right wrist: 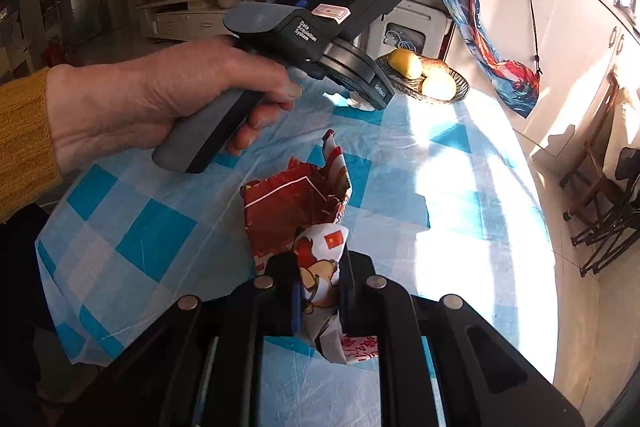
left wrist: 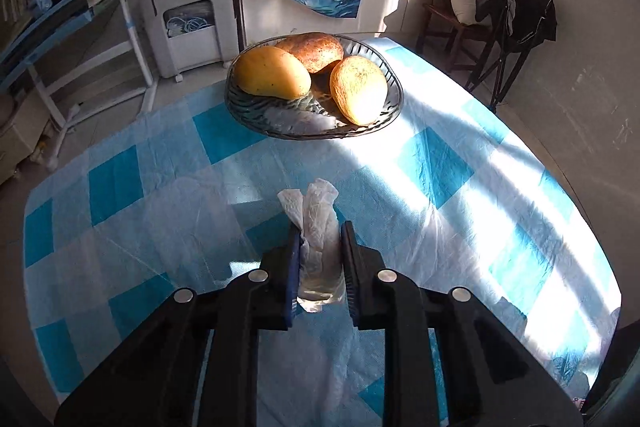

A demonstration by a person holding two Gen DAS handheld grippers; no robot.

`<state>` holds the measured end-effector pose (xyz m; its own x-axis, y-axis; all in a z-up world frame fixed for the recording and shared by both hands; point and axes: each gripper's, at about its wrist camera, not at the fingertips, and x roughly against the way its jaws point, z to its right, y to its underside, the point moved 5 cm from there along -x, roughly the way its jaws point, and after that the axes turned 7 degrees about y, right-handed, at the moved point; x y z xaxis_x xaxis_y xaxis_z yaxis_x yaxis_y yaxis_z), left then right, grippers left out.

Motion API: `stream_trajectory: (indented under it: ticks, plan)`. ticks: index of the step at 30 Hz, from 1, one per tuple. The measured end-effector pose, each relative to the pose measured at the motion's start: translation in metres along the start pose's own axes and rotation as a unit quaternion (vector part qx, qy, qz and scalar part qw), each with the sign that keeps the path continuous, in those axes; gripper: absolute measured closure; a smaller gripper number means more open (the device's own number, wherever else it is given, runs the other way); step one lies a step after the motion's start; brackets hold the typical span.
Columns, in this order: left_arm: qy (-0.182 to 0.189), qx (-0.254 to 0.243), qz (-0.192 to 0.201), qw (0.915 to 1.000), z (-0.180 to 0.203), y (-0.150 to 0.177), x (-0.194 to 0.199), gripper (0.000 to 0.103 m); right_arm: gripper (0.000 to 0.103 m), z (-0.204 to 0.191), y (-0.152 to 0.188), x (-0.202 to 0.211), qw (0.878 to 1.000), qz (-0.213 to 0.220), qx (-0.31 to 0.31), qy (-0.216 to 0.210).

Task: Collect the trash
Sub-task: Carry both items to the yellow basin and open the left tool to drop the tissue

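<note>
Left wrist view: sunlit blue-checked tablecloth [left wrist: 160, 187], fruit basket [left wrist: 392, 107], tiled floor beyond.

Obstacle: fruit basket [left wrist: 390, 67] at tabletop's [left wrist: 460, 195] far end. Near and right: bare cloth. Chair [left wrist: 516, 39] beyond right edge.

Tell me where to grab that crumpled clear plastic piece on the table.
Take the crumpled clear plastic around its narrow, bunched middle, from above and the near side. It stands in a tall twist, so the left tool fits across it there.
</note>
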<state>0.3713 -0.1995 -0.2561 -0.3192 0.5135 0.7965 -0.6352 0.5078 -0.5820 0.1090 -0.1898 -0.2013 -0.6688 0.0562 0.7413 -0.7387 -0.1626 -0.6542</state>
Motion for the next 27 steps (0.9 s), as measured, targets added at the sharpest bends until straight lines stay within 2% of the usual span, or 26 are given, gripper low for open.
stream_trajectory:
  ticks: [5,14,20,27]
  plan:
    - [-0.011,0.019,0.015,0.9996,-0.027,0.048,0.064,0.085,0.089,-0.003,-0.005,0.006,1.000,0.018,-0.005,-0.005]
    - [-0.061,0.033,0.058,0.9959,-0.053,0.114,0.172,0.084,0.089,-0.027,-0.018,0.023,0.998,0.060,-0.008,-0.013]
    - [-0.088,0.063,0.088,0.9903,-0.076,0.144,0.205,0.084,0.089,-0.039,-0.027,0.024,0.996,0.080,-0.021,-0.026]
    - [-0.121,0.069,0.115,0.9835,-0.098,0.152,0.233,0.084,0.089,-0.056,-0.034,0.020,0.995,0.095,-0.015,-0.028]
